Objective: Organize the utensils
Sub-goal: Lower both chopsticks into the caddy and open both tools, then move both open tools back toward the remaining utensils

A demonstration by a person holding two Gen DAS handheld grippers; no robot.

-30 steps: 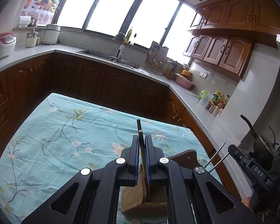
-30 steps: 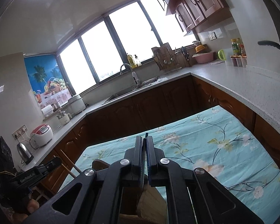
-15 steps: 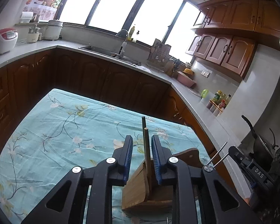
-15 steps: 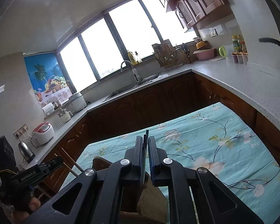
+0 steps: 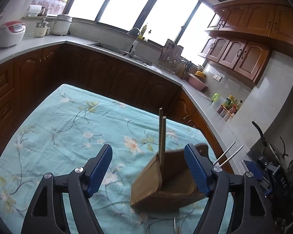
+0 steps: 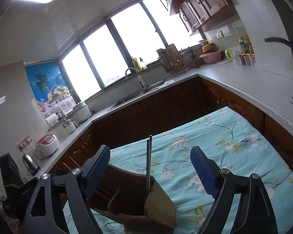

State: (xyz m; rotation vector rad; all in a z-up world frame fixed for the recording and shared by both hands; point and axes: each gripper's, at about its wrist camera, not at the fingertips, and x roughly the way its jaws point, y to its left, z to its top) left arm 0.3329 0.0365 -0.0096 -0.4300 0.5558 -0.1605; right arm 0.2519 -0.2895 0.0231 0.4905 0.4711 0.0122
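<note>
Two thin brown wooden chopsticks (image 5: 162,136) stand upright in the brown wooden utensil holder (image 5: 166,185) on the teal floral tablecloth (image 5: 68,128). The left gripper (image 5: 150,171) and right gripper (image 6: 150,171) have just been opening; their blue-padded jaws stand wide apart, pressing nothing.

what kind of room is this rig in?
A home kitchen, most likely: sink with faucet under the windows, wooden wall cabinets, and a rice cooker on the countertop.
</note>
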